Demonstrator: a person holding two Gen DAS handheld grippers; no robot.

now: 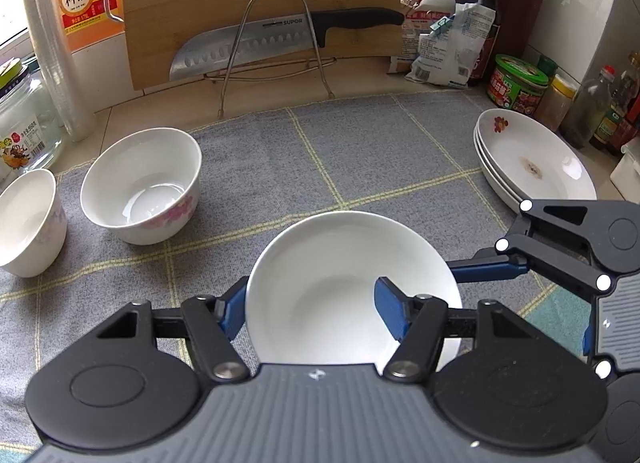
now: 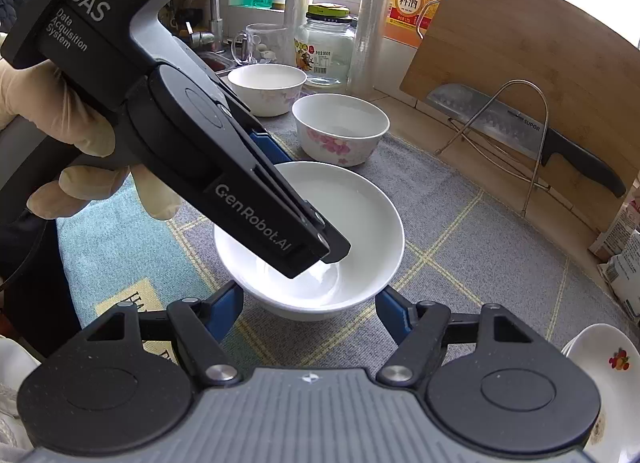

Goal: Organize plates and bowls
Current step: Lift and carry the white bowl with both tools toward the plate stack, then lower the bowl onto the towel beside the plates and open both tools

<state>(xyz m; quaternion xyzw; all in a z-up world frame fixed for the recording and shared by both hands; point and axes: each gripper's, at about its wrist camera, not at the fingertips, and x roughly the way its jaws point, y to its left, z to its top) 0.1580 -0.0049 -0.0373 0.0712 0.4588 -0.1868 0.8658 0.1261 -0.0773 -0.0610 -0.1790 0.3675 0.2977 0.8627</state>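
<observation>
Cloth (image 1: 360, 143), grey and checked, spreads beneath us. At its right edge sit 3 stacked plates (image 1: 536, 159); at left, 2 flowered bowls (image 1: 140, 187). Mid-cloth, our left gripper (image 1: 310, 307) pinches the plain white bowl (image 1: 344, 287) across its rim, while our right gripper (image 2: 310, 303) clamps that bowl's outside.

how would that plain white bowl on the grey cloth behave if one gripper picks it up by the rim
The plain white bowl looks like glazed ceramic, so probably stiff and breakable if dropped. Its glossy surface may slip against the pads. Wide and shallow, held at one side of the rim, it would likely tilt downward.
</observation>
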